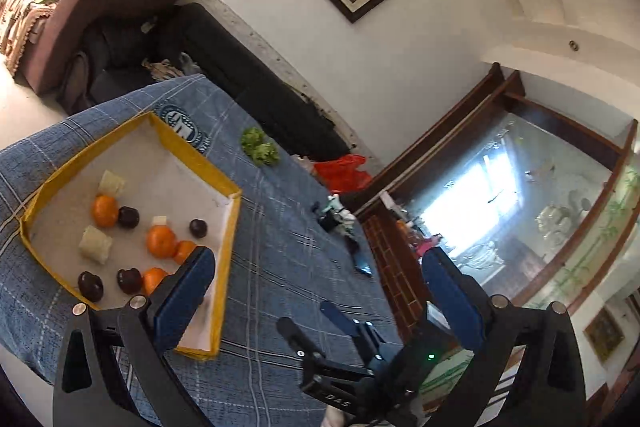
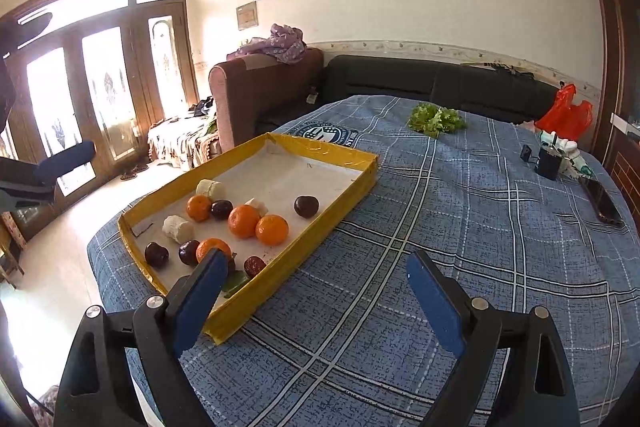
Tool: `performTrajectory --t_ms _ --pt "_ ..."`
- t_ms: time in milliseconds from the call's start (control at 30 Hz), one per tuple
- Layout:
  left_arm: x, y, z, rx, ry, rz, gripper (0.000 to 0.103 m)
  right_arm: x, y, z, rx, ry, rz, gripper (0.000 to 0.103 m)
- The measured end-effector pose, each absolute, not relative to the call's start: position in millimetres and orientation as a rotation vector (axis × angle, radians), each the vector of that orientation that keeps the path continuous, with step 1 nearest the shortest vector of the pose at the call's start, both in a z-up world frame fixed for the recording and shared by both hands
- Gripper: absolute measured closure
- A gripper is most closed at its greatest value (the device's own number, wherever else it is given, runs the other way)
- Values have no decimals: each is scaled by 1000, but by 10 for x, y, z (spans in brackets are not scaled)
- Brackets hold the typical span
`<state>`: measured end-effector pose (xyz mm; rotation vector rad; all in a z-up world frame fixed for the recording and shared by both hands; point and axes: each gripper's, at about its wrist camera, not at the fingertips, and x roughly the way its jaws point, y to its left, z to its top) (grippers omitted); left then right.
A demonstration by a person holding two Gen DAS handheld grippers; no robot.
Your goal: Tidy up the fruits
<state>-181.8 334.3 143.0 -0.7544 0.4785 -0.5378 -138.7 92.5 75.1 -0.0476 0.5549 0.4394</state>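
A yellow-rimmed tray (image 2: 348, 183) (image 1: 230, 227) sits on the blue checked tablecloth (image 2: 460, 239). It holds several oranges (image 2: 272, 229) (image 1: 161, 242), several dark plums (image 2: 306, 206) (image 1: 198, 228) and pale banana pieces (image 2: 177, 228) (image 1: 95, 245). My right gripper (image 2: 316, 269) is open and empty, above the cloth at the tray's near right corner. It also shows in the left wrist view (image 1: 352, 343). My left gripper (image 1: 316, 263) is open and empty, held above the cloth to the right of the tray. Its left finger (image 1: 188, 291) hides the tray's near corner.
A bunch of green leaves (image 2: 437, 119) (image 1: 260, 146) lies at the far side of the table. A red plastic bag (image 2: 566, 115), a small black device (image 2: 547, 163) and a dark phone (image 2: 602, 202) lie at the right edge. A sofa (image 2: 420, 83) stands behind.
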Motion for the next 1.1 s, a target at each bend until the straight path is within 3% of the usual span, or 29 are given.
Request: performTrajectory --t_ms 333,1100 --pt "-2000 3220 1649 -662 415 -603 0 -1430 882 790 -32 528 454 9" --pt "-2068 2889 1682 -704 477 -1195 0 -1491 875 793 -31 503 455 9"
